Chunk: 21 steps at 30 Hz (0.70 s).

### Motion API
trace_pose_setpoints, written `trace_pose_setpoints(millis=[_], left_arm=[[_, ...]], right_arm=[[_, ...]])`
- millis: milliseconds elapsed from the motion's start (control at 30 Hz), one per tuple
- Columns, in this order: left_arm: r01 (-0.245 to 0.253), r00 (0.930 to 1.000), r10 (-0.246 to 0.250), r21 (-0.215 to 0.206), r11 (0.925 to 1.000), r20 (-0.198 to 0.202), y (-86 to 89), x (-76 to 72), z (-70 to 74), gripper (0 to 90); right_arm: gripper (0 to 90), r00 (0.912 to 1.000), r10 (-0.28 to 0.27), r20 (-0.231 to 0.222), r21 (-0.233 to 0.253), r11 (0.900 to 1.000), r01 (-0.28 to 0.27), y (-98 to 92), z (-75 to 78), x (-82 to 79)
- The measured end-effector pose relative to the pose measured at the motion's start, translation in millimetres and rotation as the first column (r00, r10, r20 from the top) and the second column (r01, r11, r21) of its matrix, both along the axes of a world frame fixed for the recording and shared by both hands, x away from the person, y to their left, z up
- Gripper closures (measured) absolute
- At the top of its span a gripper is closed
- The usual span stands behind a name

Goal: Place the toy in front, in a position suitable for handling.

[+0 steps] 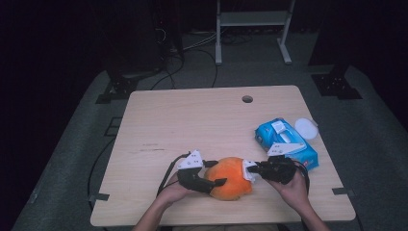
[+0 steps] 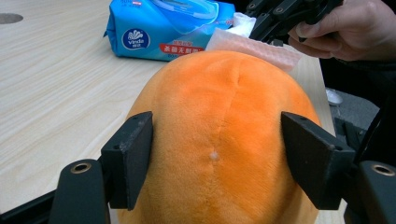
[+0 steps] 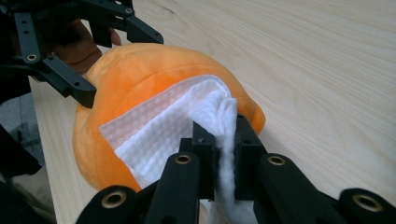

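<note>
high: overhead, forward-down | gripper views: close, facing | shared: orange plush (image 1: 232,178)

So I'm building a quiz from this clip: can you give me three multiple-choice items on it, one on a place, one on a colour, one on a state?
1. Where does the wipes pack lie?
A. At the table's right edge
B. At the table's left edge
C. On the floor

2. What colour is the plush toy?
A. Green
B. Orange
C. Purple

3. What is the right claw doing?
A. Hanging open over bare wood
B. Gripping the pack
C. Pinching a white wipe against the toy

Key: 1 A, the high view shows the pack at the right edge. 2 B, every view shows orange fabric. 3 C, the right gripper view shows the jaws shut on the wipe, which is draped on the toy.
</note>
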State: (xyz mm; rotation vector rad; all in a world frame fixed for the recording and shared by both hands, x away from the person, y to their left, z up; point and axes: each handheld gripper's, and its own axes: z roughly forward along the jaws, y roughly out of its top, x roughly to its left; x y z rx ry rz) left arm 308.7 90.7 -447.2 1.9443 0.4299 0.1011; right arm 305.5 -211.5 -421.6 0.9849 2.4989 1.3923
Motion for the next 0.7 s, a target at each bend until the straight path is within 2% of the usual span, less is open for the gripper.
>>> trace_pose_setpoints(millis=[133, 233, 333, 400, 467, 500, 533, 567, 633, 700], left_arm=[[-0.004, 0.9992, 0.003, 0.031, 0.9995, 0.040, -15.9, -9.5, 3.2, 26.1], [-0.005, 0.9976, 0.001, 0.051, 0.9987, 0.070, -26.2, -17.1, 5.6, 25.2], [0.023, 0.9955, -0.029, 0.068, 0.9975, 0.091, -29.4, -19.8, 8.0, 21.0], [0.032, 0.9967, -0.035, 0.035, 0.9988, 0.073, -23.3, -15.3, 9.7, 17.3], [-0.008, 0.9994, 0.007, 0.046, 0.9989, 0.034, -16.7, -8.2, 9.5, 9.6], [-0.017, 0.9998, 0.017, 0.042, 0.9990, -0.004, -13.6, -4.2, 7.1, 6.5], [-0.014, 0.9990, 0.016, 0.028, 0.9995, -0.043, -11.6, -0.9, 3.8, 6.3], [-0.008, 0.9978, 0.009, 0.018, 0.9998, -0.066, -11.3, 0.4, 0.4, 8.1], [-0.007, 0.9989, 0.008, 0.026, 0.9996, -0.046, -14.4, -2.1, -1.1, 14.6], [0.000, 0.9999, 0.000, 0.042, 0.9991, -0.014, -18.4, -6.1, 3.8, 20.1]], right_arm=[[81.8, 0.9991, 0.015, 0.040, -0.002, 1.000, -0.015, 9.4, 6.8, -4.2], [81.8, 0.9965, 0.047, 0.070, 0.019, 0.999, -0.048, 17.6, 13.9, -9.6], [81.8, 0.9935, 0.079, 0.082, 0.006, 0.997, -0.079, 25.3, 16.1, -14.4], [81.8, 0.9936, 0.085, 0.075, 0.001, 0.996, -0.085, 25.4, 14.2, -14.7], [81.8, 0.9935, 0.090, 0.070, -0.001, 0.996, -0.091, 22.6, 13.4, -13.8], [81.8, 0.9936, 0.087, 0.073, -0.006, 0.996, -0.086, 20.9, 13.0, -13.5], [81.8, 0.9943, 0.080, 0.070, -0.008, 0.997, -0.080, 18.7, 12.4, -12.7], [81.7, 0.9948, 0.077, 0.067, -0.004, 0.997, -0.077, 16.4, 11.6, -11.0], [81.7, 0.9958, 0.068, 0.062, -0.001, 0.998, -0.068, 14.1, 11.2, -8.8], [81.7, 0.9955, 0.062, 0.072, -0.001, 0.998, -0.062, 16.1, 12.2, -10.4]])
